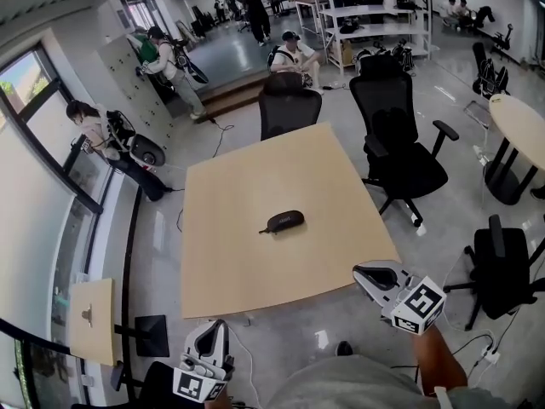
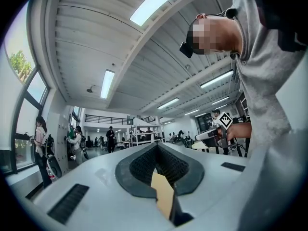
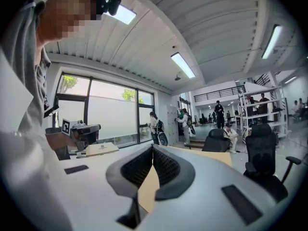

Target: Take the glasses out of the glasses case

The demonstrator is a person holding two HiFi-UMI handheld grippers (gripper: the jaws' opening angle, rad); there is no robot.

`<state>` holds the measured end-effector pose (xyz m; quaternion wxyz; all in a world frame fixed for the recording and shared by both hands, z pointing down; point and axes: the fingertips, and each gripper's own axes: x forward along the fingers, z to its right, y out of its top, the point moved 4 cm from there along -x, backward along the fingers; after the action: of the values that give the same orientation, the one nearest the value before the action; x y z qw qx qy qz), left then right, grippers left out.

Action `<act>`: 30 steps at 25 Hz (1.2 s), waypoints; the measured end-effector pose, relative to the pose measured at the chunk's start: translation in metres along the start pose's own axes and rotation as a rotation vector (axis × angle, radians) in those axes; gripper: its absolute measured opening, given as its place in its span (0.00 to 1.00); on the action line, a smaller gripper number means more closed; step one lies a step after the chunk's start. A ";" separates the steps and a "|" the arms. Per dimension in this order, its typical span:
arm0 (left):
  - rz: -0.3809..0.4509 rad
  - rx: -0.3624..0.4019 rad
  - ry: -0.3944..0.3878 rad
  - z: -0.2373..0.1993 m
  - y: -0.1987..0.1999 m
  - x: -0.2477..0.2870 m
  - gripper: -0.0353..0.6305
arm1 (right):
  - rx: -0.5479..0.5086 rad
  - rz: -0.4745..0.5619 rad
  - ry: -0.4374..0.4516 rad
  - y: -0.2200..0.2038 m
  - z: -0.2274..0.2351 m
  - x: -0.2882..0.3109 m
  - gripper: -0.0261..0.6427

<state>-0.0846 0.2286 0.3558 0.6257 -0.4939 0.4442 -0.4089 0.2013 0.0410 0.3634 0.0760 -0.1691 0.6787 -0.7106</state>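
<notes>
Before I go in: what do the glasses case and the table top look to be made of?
Glasses case: black and matte with no glare, so probably fabric or leatherette over a shell; too small to be sure.
Table: smooth, even pale tan, likely wood-look laminate.

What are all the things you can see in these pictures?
table: one, light wood, middle of the floor
glasses case: one, black, closed, lying mid-table
office chairs: at least three, black, two at the table's far side and right, one at the lower right
round table: one, pale, right edge
shelf rack: one, white, far back
small wooden board: one, light wood, lower left by the window
people: several, far back and along the left wall
left gripper: one, white with dark pads, near the table's front edge, jaws together, empty
right gripper: one, white with dark pads, at the table's front right corner, jaws together, empty
</notes>
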 end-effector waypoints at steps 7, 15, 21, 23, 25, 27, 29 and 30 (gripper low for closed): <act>0.010 0.014 -0.017 0.015 0.004 0.043 0.06 | 0.009 0.015 0.023 -0.003 0.039 0.001 0.05; -0.005 0.025 -0.034 0.027 0.000 0.070 0.06 | 0.044 0.007 0.030 -0.020 0.062 0.001 0.05; -0.030 -0.012 -0.074 0.024 -0.019 0.092 0.06 | 0.057 -0.013 0.001 -0.025 0.077 0.001 0.05; -0.055 -0.028 -0.082 0.017 -0.030 0.100 0.06 | 0.061 -0.011 -0.017 -0.026 0.083 0.001 0.05; -0.043 -0.030 -0.100 0.007 -0.030 0.112 0.06 | 0.068 -0.013 -0.034 -0.027 0.087 0.003 0.05; -0.021 -0.027 -0.119 -0.001 -0.027 0.125 0.06 | 0.068 -0.016 -0.053 -0.027 0.093 0.007 0.05; -0.012 -0.027 -0.143 -0.009 -0.027 0.138 0.06 | 0.070 -0.012 -0.077 -0.026 0.100 0.014 0.05; -0.012 -0.029 -0.157 -0.015 -0.029 0.143 0.06 | 0.073 -0.009 -0.087 -0.024 0.103 0.020 0.05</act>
<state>-0.0624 0.0840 0.3606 0.6489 -0.5360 0.3967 -0.3665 0.2206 -0.0609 0.3923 0.1084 -0.1997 0.6476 -0.7273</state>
